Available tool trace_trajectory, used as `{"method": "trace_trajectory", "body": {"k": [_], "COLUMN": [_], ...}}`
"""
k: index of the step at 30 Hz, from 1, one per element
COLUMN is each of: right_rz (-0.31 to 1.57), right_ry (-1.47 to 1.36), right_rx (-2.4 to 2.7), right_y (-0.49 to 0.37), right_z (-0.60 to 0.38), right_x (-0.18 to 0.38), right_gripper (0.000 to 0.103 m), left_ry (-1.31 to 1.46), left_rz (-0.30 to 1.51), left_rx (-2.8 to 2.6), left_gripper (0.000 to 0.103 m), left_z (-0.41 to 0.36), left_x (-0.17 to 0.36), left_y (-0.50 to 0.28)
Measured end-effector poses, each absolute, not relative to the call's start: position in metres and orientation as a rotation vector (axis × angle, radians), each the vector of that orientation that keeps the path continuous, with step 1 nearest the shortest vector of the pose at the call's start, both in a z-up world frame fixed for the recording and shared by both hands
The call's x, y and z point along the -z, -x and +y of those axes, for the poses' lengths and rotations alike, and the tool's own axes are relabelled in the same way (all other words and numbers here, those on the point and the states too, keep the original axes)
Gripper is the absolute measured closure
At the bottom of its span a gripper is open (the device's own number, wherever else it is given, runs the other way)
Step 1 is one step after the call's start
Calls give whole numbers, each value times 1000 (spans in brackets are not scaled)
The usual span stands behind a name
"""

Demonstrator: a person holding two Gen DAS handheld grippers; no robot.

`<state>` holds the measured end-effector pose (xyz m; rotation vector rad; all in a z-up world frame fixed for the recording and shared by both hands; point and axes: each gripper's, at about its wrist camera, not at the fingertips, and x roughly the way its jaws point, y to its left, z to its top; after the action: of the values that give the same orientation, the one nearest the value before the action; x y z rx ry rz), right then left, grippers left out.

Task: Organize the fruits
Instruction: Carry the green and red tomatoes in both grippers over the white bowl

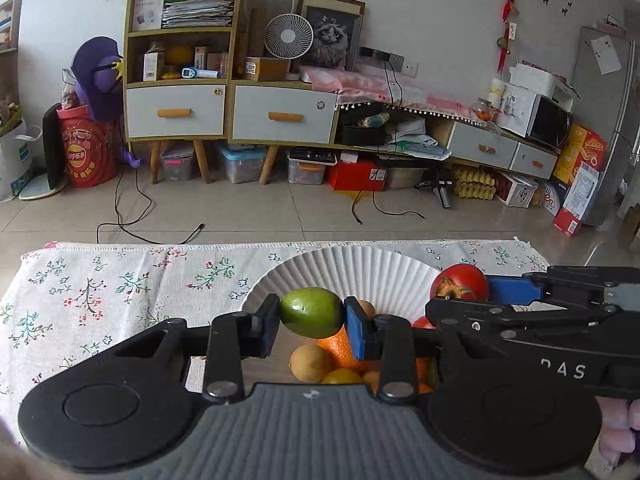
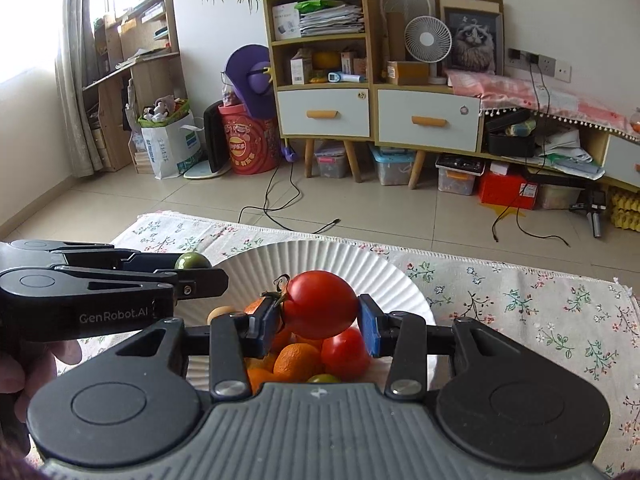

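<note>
— Clamped between the pads of the left gripper [image 1: 311, 322], at lower centre of the left wrist view, a green fruit [image 1: 311, 312] is seen. Are the jaws closed right up?

— No; they are held apart only by the fruit's width, and both pads are pressed against its sides. Its long axis is laid across the frame, from pad to pad.

— What is found beneath it?

— A white fluted paper plate [image 1: 352, 276] is set on the flowered tablecloth [image 1: 120, 280], and a heap of oranges [image 1: 344, 350] and small yellow fruits is piled in it, directly below the green fruit. The fruit is carried clear of the pile, with nothing touched.

— And further right?

— The right gripper [image 2: 320, 318] is shown at centre of its own view, shut onto a red tomato [image 2: 320, 304] in the same way, the stem end turned toward the left pad. Another tomato [image 2: 346, 354] and more oranges are left lying under it in the plate.

— Which hand is judged nearer to the open cloth?

— For the bare stretch of cloth at the left of the frames, the left hand is better placed; the cloth to the right of the plate is nearer to the right one. Both fruits are probably meant to be set down apart from the pile, so an outward and downward move is called for, with the grips kept until the cloth is met.
</note>
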<state>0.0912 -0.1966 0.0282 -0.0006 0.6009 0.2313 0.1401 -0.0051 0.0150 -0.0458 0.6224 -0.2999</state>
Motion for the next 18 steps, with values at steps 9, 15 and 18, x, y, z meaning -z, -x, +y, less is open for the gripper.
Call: {"method": "trace_trajectory", "body": {"k": [9, 15, 18], "right_rz": [621, 634, 635], "right_ry": [-59, -69, -65], "right_rx": [-196, -198, -205], "right_y": [-114, -118, -118], "right_z": [-214, -216, -213], "right_x": [-9, -4, -4], "right_gripper": [64, 64, 64], "left_ry": [85, 94, 99], "left_rz": [684, 703, 704], "left_rx": [341, 327, 331], "left_gripper": [71, 71, 71], "left_z": [-17, -18, -19], "left_x": [-5, 2, 3], "left_y": [-165, -168, -170]}}
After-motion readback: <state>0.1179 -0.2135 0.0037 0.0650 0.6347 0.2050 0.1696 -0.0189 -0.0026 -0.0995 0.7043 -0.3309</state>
